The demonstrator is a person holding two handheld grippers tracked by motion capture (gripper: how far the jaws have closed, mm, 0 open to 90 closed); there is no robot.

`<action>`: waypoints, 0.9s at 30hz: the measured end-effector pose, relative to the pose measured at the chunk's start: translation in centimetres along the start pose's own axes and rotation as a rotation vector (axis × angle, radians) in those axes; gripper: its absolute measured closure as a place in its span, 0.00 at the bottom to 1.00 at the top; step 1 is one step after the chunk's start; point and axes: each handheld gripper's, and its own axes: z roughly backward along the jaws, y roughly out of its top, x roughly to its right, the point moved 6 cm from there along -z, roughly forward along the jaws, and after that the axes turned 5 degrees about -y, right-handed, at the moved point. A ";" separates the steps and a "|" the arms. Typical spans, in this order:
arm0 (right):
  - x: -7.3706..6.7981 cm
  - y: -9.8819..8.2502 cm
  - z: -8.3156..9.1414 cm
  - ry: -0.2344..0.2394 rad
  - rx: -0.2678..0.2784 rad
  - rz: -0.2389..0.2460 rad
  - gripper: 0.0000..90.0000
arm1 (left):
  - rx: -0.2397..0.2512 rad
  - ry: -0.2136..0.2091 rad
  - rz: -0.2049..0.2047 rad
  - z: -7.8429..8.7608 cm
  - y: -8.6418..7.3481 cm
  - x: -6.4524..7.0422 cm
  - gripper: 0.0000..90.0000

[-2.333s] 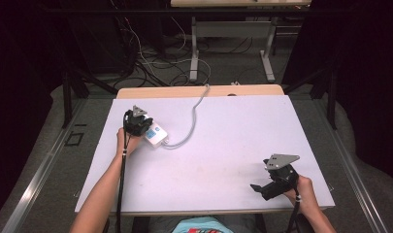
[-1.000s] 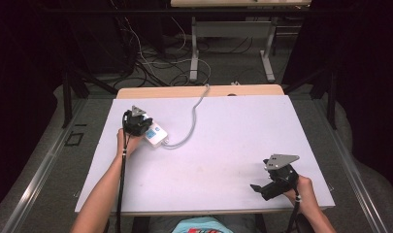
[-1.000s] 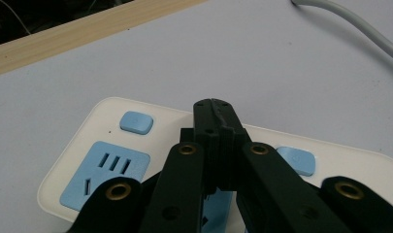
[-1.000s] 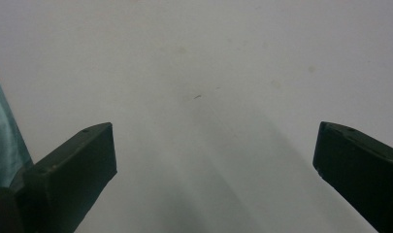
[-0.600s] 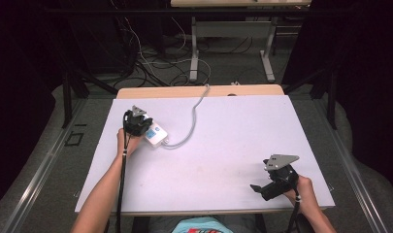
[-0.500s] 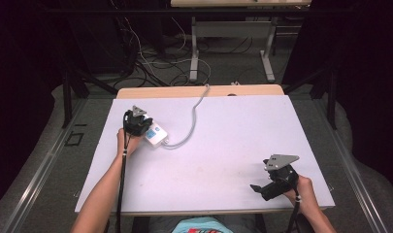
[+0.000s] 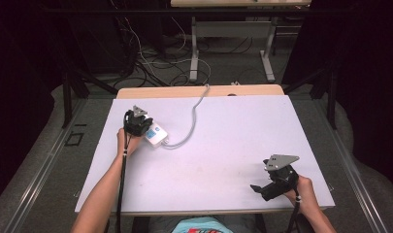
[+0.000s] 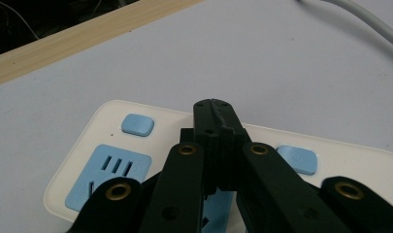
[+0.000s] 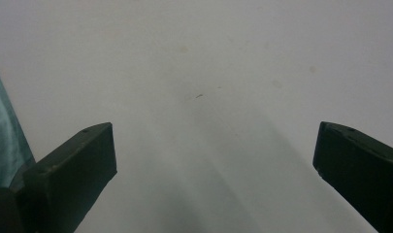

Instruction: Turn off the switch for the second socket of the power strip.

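A white power strip (image 7: 155,135) with blue sockets lies at the table's left rear, and its grey cable (image 7: 194,115) runs off toward the back edge. My left gripper (image 7: 143,128) is at the strip's left end. In the left gripper view its black jaws are shut together, and the tip of the left gripper (image 8: 214,105) sits over the strip (image 8: 330,167) between two blue buttons (image 8: 138,124), with nothing held. My right gripper (image 7: 260,189) rests low near the front right corner. The right gripper (image 9: 213,141) has its jaws wide open over bare table, holding nothing.
The white table top (image 7: 233,141) has a wooden strip (image 7: 199,91) along its far edge. Beyond it are dark floor, tangled cables (image 7: 150,58) and the legs of another desk (image 7: 194,48). The person's teal shirt (image 7: 199,227) shows at the front edge.
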 end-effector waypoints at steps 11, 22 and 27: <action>0.0 0.0 0.0 0.003 0.001 0.004 0.02 | -0.004 0.008 -0.001 0.0 0.0 0.1 1.00; -0.1 0.0 0.0 0.011 -0.004 0.013 0.02 | 0.003 0.008 0.004 0.3 0.2 0.0 1.00; -0.1 0.0 0.1 0.012 -0.010 0.015 0.02 | 0.002 0.002 0.010 0.3 0.2 0.0 1.00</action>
